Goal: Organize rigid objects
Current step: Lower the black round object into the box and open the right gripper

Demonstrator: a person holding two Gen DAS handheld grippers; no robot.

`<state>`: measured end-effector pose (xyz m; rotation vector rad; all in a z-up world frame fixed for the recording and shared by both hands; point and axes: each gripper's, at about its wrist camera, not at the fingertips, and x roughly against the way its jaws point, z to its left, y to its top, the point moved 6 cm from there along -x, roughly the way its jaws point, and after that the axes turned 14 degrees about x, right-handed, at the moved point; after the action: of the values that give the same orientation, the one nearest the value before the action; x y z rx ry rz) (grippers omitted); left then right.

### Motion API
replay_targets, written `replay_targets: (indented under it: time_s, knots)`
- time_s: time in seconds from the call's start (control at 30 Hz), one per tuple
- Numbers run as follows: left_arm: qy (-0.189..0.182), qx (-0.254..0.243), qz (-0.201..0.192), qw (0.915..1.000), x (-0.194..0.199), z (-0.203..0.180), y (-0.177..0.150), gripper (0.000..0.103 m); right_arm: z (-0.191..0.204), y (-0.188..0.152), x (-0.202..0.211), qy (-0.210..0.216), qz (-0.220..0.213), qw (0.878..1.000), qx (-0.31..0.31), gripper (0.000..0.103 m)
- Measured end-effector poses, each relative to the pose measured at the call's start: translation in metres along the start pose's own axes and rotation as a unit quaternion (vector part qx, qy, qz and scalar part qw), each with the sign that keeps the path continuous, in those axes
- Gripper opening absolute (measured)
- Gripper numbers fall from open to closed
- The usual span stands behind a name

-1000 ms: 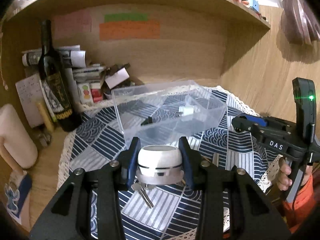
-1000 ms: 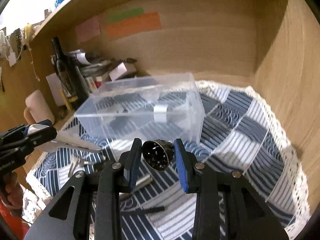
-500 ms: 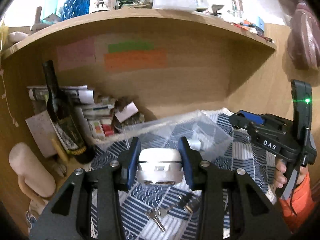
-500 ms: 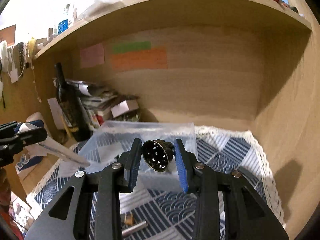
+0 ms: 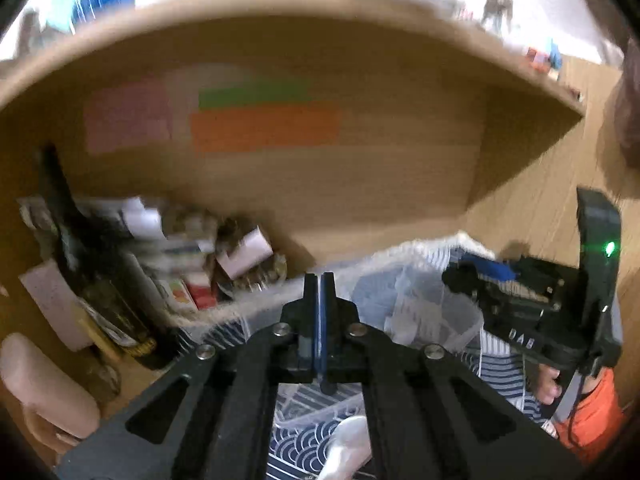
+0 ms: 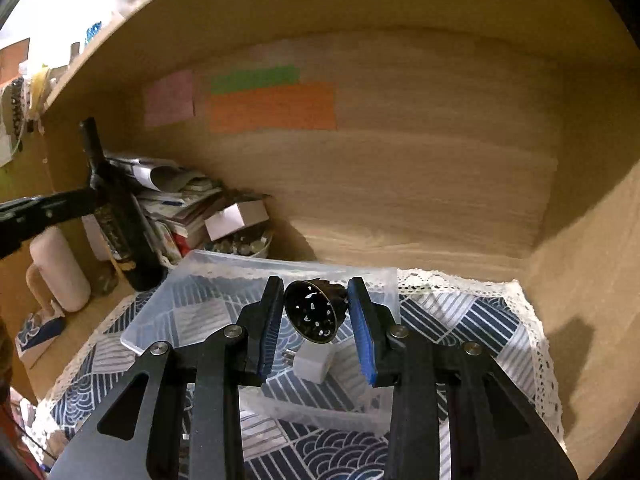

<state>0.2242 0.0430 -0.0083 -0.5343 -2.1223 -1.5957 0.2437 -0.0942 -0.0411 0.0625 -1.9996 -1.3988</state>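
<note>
My left gripper is shut and empty, its blue pads pressed together. A white rounded object lies below it at the bottom edge, over the clear plastic box. My right gripper is shut on a dark round perforated piece and holds it above the clear box. A white plug adapter lies inside the box under it. The right gripper also shows in the left wrist view, over the box's right side.
A dark wine bottle, stacked papers and small boxes stand at the back left. A blue patterned cloth with lace edge covers the table. Wooden walls close in behind and on the right, with a shelf above.
My left gripper let go of the white round object and closed empty; the object now lies below it. My right gripper carried the dark piece forward over the box.
</note>
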Motion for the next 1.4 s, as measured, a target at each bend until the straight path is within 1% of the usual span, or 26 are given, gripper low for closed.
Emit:
replay_targets:
  time_s: [0.03,0.13,0.2,0.3,0.37,0.47,0.63,0.7,0.77,0.83,0.9,0.93,0.97,1.0,1.1,1.2,1.3,1.4]
  knots:
    - [-0.011,-0.007,0.032,0.9994,-0.006,0.002,-0.009,0.000,0.000,-0.001,-0.004,0.002,0.005,1.000,-0.001,0.030]
    - [-0.010,-0.003,0.065,0.9978,-0.014,0.013,-0.034,0.001,0.001,-0.008,-0.012,0.008,0.020,1.000,-0.001,0.030]
    - [-0.003,-0.011,0.070,0.9975,-0.009,0.019,-0.049,0.003,0.000,-0.011,-0.013,0.005,0.026,1.000,0.002,0.030]
    - [-0.010,-0.016,0.083,0.9964,0.001,0.022,-0.070,0.014,-0.005,-0.015,-0.016,0.003,0.034,0.999,0.000,0.030]
    - [-0.011,-0.020,0.093,0.9955,0.005,0.022,-0.086,0.023,-0.008,-0.018,-0.020,0.004,0.042,0.999,-0.004,0.030]
    - [-0.020,-0.019,0.120,0.9924,0.005,0.021,-0.111,0.033,-0.012,-0.023,-0.023,0.004,0.051,0.999,-0.012,0.030]
    - [-0.031,-0.030,0.167,0.9851,-0.013,0.015,-0.147,0.037,-0.011,-0.029,-0.024,0.009,0.062,0.998,-0.016,0.030]
    - [-0.041,-0.029,0.191,0.9802,-0.023,0.011,-0.159,0.037,-0.010,-0.031,-0.022,0.011,0.064,0.998,-0.012,0.030]
    - [-0.040,-0.034,0.199,0.9787,-0.032,0.009,-0.165,0.041,-0.008,-0.032,-0.022,0.011,0.065,0.998,-0.009,0.030]
    - [-0.046,-0.035,0.209,0.9762,-0.038,0.006,-0.168,0.041,-0.006,-0.033,-0.022,0.012,0.067,0.998,-0.006,0.030]
    - [-0.061,-0.023,0.233,0.9702,-0.049,0.005,-0.174,0.041,-0.005,-0.034,-0.024,0.011,0.070,0.997,-0.002,0.030]
    - [-0.063,-0.020,0.244,0.9676,-0.054,0.006,-0.177,0.040,-0.005,-0.034,-0.025,0.012,0.073,0.997,0.000,0.030]
    - [-0.065,-0.018,0.247,0.9668,-0.058,0.005,-0.179,0.039,-0.004,-0.035,-0.026,0.012,0.075,0.997,0.001,0.030]
    - [-0.067,-0.018,0.239,0.9686,-0.058,0.005,-0.178,0.039,-0.004,-0.035,-0.027,0.011,0.077,0.997,0.003,0.030]
    - [-0.051,-0.024,0.224,0.9730,-0.054,0.005,-0.176,0.038,-0.004,-0.037,-0.030,0.011,0.083,0.996,0.007,0.030]
    - [-0.046,-0.026,0.205,0.9774,-0.042,0.005,-0.170,0.038,-0.005,-0.040,-0.033,0.009,0.089,0.996,0.009,0.030]
    - [-0.040,-0.033,0.168,0.9844,-0.019,0.005,-0.157,0.038,-0.006,-0.042,-0.036,0.007,0.095,0.995,0.011,0.030]
    - [-0.040,-0.025,0.131,0.9903,0.004,0.007,-0.135,0.037,-0.006,-0.044,-0.041,0.006,0.103,0.995,0.014,0.030]
